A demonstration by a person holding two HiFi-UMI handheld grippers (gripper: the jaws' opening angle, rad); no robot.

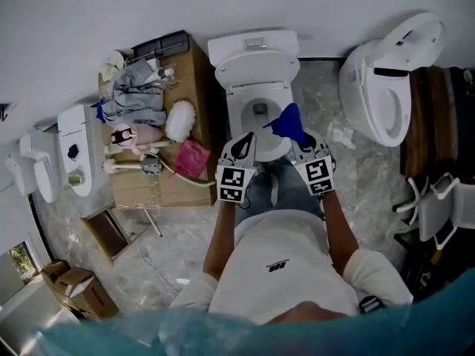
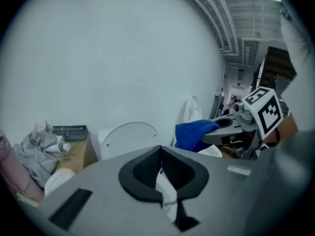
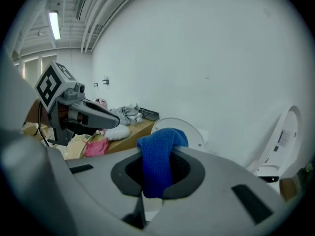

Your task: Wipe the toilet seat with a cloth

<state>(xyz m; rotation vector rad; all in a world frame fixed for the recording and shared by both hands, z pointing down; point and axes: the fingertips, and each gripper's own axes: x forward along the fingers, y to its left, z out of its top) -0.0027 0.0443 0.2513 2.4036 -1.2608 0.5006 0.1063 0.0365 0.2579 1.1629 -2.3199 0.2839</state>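
Observation:
A white toilet (image 1: 256, 87) stands ahead with its lid raised against the tank and its seat (image 1: 236, 117) down. My right gripper (image 1: 295, 141) is shut on a blue cloth (image 1: 286, 123), which hangs over the right side of the bowl. In the right gripper view the blue cloth (image 3: 157, 163) is pinched between the jaws. My left gripper (image 1: 241, 148) hovers over the front left of the seat, shut with nothing in it. The left gripper view shows the raised lid (image 2: 129, 137) and the blue cloth (image 2: 194, 134) held by the other gripper.
A low wooden cabinet (image 1: 197, 76) left of the toilet carries grey clothes (image 1: 133, 95), a white brush head (image 1: 180, 119) and a pink cloth (image 1: 191, 159). A second toilet (image 1: 386, 80) stands at the right. The person's legs are close to the bowl's front.

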